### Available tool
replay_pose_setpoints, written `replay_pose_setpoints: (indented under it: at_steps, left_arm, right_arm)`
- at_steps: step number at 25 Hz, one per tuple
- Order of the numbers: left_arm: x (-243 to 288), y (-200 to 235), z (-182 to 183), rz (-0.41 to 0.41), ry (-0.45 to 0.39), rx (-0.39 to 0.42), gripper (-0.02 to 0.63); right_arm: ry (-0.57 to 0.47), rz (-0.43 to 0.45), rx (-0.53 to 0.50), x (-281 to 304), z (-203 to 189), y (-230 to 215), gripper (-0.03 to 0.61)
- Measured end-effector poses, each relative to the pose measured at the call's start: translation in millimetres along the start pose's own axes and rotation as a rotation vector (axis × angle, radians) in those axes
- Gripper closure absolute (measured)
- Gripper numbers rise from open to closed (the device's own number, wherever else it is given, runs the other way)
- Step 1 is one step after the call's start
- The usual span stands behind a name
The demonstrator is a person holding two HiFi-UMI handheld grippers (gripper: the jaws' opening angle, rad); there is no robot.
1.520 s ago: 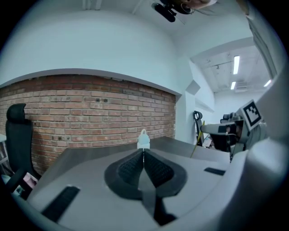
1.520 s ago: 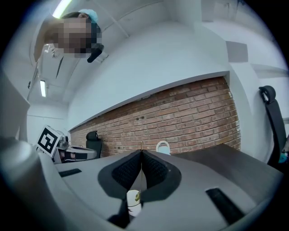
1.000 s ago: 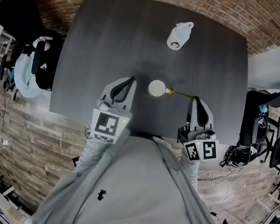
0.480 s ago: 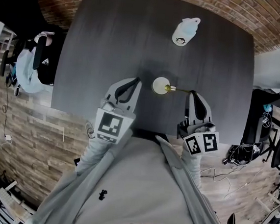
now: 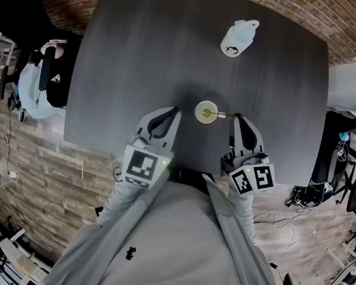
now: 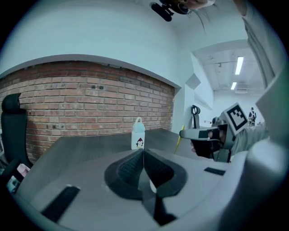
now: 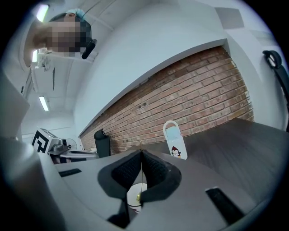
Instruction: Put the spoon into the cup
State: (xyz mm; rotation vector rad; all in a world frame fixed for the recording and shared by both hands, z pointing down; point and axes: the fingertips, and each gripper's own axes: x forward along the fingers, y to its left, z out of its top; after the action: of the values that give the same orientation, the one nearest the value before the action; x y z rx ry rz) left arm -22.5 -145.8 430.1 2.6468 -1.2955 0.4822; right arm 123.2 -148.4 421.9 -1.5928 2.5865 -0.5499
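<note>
In the head view, a dark surface point(image 5: 128, 71) carries a white cup point(image 5: 198, 116) near its near edge and a white bottle point(image 5: 239, 38), well apart from it at about 1 o'clock. The right tool point(image 5: 237, 117) sits at 3 o'clock of the cup and pinches the handle of a gold spoon point(image 5: 221, 115). The handle runs level towards 9 o'clock, and its bowl end lies over the cup's mouth. The left tool point(image 5: 173, 110) is just beside the cup at 8 o'clock, apart from it.

In the left gripper view, the left tool point(image 6: 143, 151) has its jaws pressed together with nothing between them. A pale patch of the cup point(image 6: 152, 184) shows low behind them. The bottle point(image 6: 138, 135) stands ahead at 12 o'clock before a brick wall point(image 6: 90, 99). The right tool point(image 6: 183, 133) holds the spoon point(image 6: 178, 140) at 2 o'clock.

In the right gripper view, the right tool point(image 7: 141, 152) is closed narrow on the thin spoon point(image 7: 141, 180), whose gold end hangs at the cup point(image 7: 133, 199) below. Whether it touches the inside cannot be told. The bottle point(image 7: 174, 140) stands at 1 o'clock, and the left tool point(image 7: 67, 153) is at 9 o'clock.
</note>
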Motion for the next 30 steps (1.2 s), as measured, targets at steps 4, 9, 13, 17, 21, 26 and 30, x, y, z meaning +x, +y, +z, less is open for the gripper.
replay_pose_setpoints:
  at_steps: [4, 9, 13, 17, 21, 26, 30]
  left_arm:
    - [0.6, 4.9, -7.1, 0.005, 0.011, -0.006, 0.594]
    - [3.6, 5.9, -14.1, -0.004, 0.024, -0.012, 0.594]
    - [6.1, 4.7, -18.4, -0.011, 0.032, -0.015, 0.594]
    - [9.0, 4.2, -20.3, -0.019, 0.036, -0.019, 0.594]
    - [11.7, 2.5, -20.3, -0.025, 0.036, -0.017, 0.594]
    - [12.1, 1.4, -22.0, -0.029, 0.04, -0.016, 0.594]
    - [12.8, 0.2, -21.8, -0.025, 0.041, -0.015, 0.594]
  right_arm:
    - [0.023, -0.008, 0.034, 7.4, -15.4, -5.4, 0.558]
    - [0.048, -0.015, 0.066, 14.6, -30.1, -7.3, 0.558]
    - [0.073, -0.021, 0.072, 16.9, -42.8, -10.4, 0.558]
    - [0.086, -0.03, 0.085, 19.9, -51.4, -14.0, 0.558]
    - [0.103, -0.031, 0.091, 22.5, -59.2, -16.1, 0.558]
    - [0.115, -0.051, 0.089, 21.4, -66.1, -21.1, 0.558]
    - [0.126, -0.05, 0.08, 20.8, -66.8, -24.8, 0.558]
